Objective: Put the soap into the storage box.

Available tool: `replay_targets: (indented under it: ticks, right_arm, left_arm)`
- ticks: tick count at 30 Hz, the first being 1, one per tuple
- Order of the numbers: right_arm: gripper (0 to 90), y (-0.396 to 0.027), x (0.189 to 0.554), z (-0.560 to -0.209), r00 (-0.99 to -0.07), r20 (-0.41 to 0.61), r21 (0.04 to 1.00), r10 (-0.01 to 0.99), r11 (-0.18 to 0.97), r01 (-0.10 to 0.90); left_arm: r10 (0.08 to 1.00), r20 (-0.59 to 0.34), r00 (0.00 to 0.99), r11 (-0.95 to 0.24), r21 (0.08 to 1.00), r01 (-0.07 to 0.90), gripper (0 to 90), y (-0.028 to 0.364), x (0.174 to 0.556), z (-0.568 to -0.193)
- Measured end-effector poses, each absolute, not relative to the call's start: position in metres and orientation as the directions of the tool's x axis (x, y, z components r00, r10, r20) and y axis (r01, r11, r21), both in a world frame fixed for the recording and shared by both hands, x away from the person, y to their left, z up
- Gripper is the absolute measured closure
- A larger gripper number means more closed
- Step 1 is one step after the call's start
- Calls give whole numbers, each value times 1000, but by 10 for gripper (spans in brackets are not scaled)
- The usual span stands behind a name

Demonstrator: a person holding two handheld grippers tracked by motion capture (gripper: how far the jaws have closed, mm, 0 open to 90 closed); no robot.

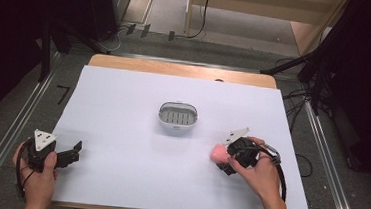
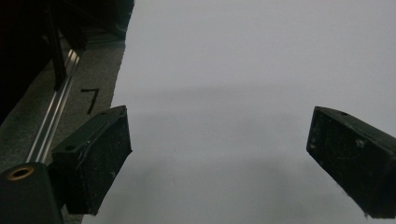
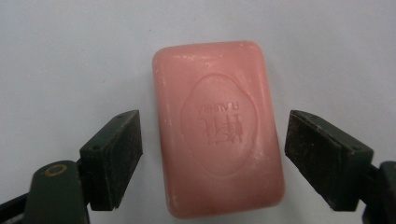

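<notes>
The right claw (image 3: 212,158) is straddling the pink soap (image 3: 217,126), not yet gripping; the soap dish (image 1: 177,116) at its ten o'clock is waiting empty, and the left claw (image 2: 219,161) is idling released.

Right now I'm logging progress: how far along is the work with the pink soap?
Early stage. Done: the right hand-held gripper straddles the pink soap bar, which lies flat on the white table. In hand: a gap shows at each side of the bar, so no grip yet. Left: gripping, lifting and, likely, setting it in the soap dish. The left hand-held gripper waits open.
</notes>
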State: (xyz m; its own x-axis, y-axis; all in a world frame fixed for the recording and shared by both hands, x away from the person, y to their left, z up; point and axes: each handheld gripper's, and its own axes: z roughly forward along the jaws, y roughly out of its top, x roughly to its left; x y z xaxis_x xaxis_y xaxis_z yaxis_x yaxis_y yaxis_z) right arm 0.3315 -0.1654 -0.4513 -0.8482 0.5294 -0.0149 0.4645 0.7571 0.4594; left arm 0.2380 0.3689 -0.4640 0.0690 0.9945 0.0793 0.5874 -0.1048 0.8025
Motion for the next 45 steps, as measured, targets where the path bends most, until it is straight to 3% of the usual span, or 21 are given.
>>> replay_targets:
  ticks: [16,45]
  right_arm:
    - [357,-160,334,-454,-854,-27,433,520,776,458]
    - [387,-151,340,-436,-907,-40,463,419,812,354]
  left_arm:
    - [995,78,67,-102,802,589,69,369,238,-464]
    - [995,74,68,-100,804,586,69,370,238,-464]
